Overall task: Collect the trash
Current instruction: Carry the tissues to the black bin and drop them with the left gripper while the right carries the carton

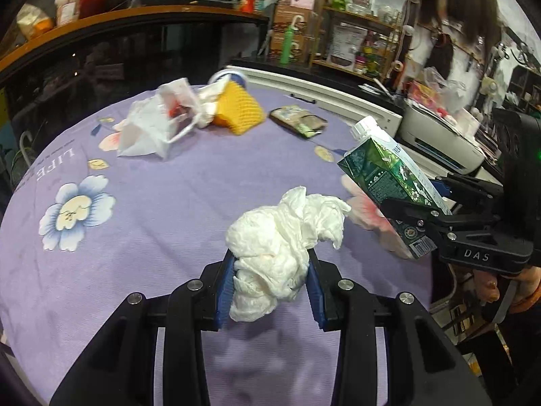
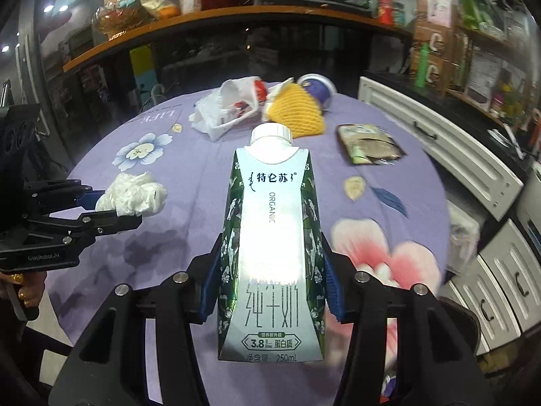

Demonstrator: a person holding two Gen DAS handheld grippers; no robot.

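Observation:
My left gripper (image 1: pixel 270 284) is shut on a crumpled white tissue (image 1: pixel 284 237), held above the purple flowered tablecloth (image 1: pixel 152 220). The same tissue (image 2: pixel 135 194) and left gripper (image 2: pixel 111 208) show at the left of the right wrist view. My right gripper (image 2: pixel 270 280) is shut on a green-and-white milk carton (image 2: pixel 272 237) with a white cap, its blue pads pressing both sides. In the left wrist view the carton (image 1: pixel 389 176) hangs tilted at the right, in the right gripper (image 1: pixel 426 216).
At the far side of the table lie a white plastic bag (image 1: pixel 152 125), a yellow foam net (image 1: pixel 236 108), a blue-and-white cup (image 2: pixel 316 89) and a flattened wrapper (image 1: pixel 299 120). White drawers (image 2: pixel 456 162) stand to the right, and cluttered shelves (image 1: pixel 101 30) stand behind.

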